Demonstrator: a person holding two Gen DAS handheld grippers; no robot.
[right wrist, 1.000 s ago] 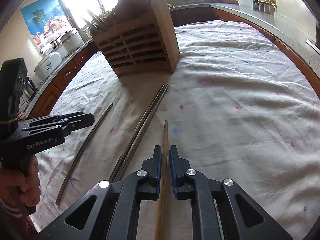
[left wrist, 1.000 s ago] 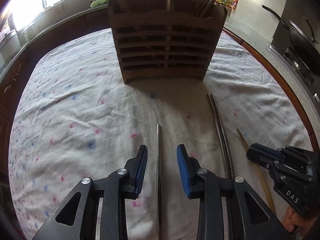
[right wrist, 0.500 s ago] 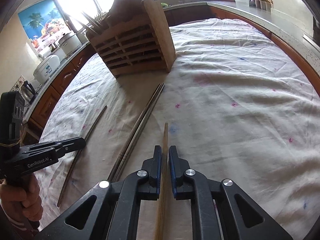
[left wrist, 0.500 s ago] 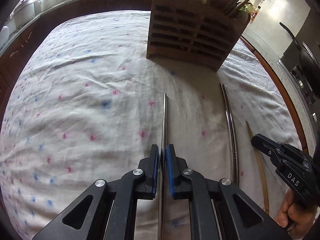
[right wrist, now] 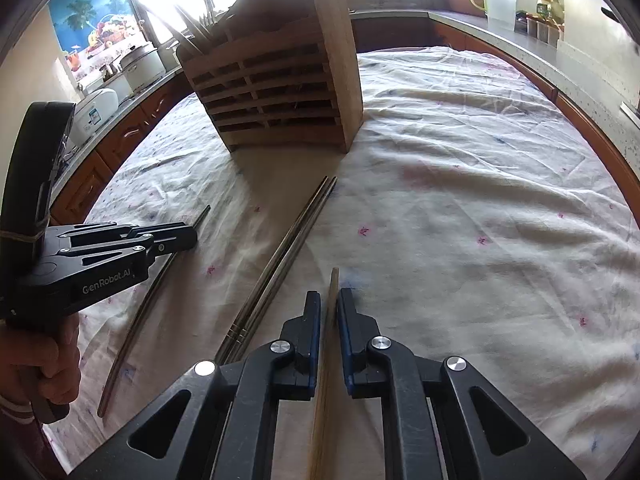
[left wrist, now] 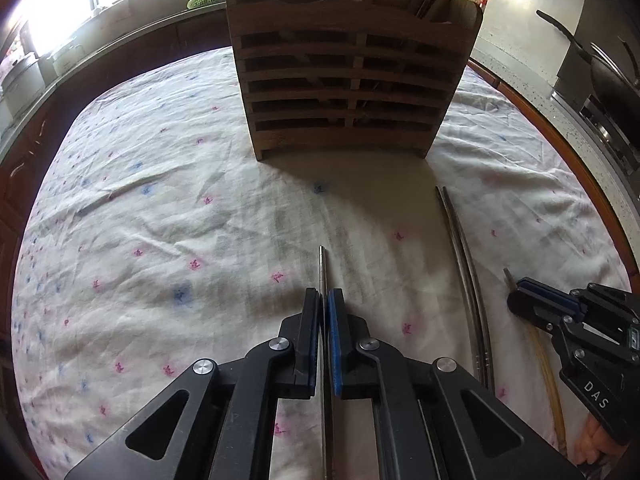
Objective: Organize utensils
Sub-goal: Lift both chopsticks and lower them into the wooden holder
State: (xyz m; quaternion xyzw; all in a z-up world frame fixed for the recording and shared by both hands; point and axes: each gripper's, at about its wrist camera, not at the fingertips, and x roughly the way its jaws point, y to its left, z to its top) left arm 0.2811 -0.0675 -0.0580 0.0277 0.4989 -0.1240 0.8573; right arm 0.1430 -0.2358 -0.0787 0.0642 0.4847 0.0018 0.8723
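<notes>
My left gripper (left wrist: 324, 294) is shut on a single metal chopstick (left wrist: 322, 268) that points toward the slatted wooden utensil holder (left wrist: 344, 92). It also shows in the right wrist view (right wrist: 188, 236), with the metal chopstick (right wrist: 136, 320) running under it. My right gripper (right wrist: 329, 296) is shut on a wooden chopstick (right wrist: 333, 284); in the left wrist view the gripper (left wrist: 520, 292) is at the right edge over that chopstick (left wrist: 554, 404). A pair of metal chopsticks (left wrist: 464, 264) lies on the cloth between the two grippers (right wrist: 288, 240). The holder (right wrist: 280, 88) has several chopsticks standing in it.
A white cloth with small pink and blue flowers (left wrist: 160, 220) covers the table. Counters ring the table: a rice cooker (right wrist: 96, 108) at the left, a dark pan (left wrist: 600, 76) at the right, a white jug (right wrist: 498, 6) at the back.
My left gripper closed on the metal chopstick about a second ago and has since swung back to face the holder squarely. My right gripper stays shut on the wooden chopstick and has hardly moved.
</notes>
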